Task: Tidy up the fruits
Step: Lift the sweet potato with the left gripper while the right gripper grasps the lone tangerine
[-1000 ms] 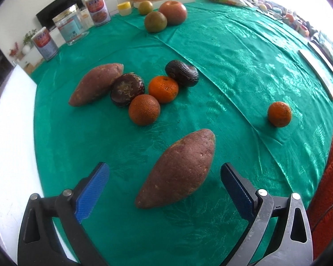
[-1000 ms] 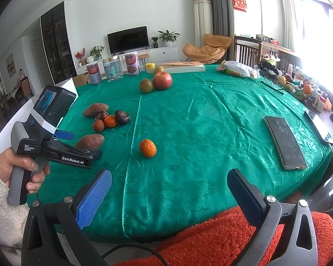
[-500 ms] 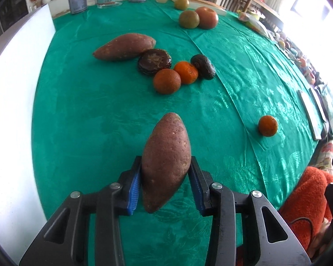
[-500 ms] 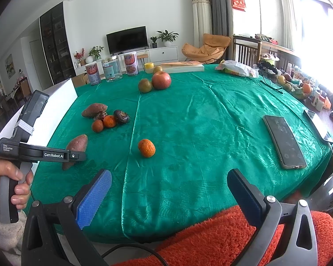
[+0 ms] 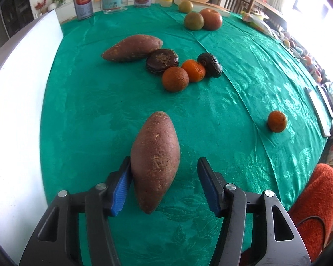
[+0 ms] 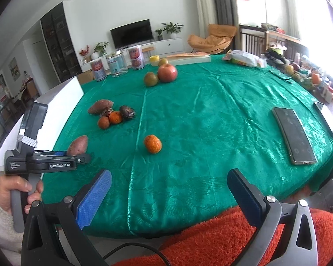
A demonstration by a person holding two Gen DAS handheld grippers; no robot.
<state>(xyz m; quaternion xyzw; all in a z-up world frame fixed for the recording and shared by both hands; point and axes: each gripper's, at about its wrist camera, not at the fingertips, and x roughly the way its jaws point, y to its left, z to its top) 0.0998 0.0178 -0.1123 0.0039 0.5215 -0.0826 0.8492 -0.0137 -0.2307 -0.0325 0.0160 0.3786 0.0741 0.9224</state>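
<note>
A sweet potato lies on the green tablecloth between the fingers of my left gripper. The jaws stand open: the left pad touches it, the right pad is apart from it. It also shows in the right wrist view. Farther back lies a cluster: a second sweet potato, a dark round fruit, two oranges, an avocado. A lone orange lies to the right, also in the right wrist view. My right gripper is open and empty at the table's near edge.
An apple and green fruits lie at the far side with tins and a jar. A phone lies at the right. A white panel borders the table's left. An orange fuzzy cushion is below.
My left gripper closed around the near sweet potato, turned it lengthwise toward the cluster, and now its jaws have opened with the right pad off it. The right gripper has stayed still.
</note>
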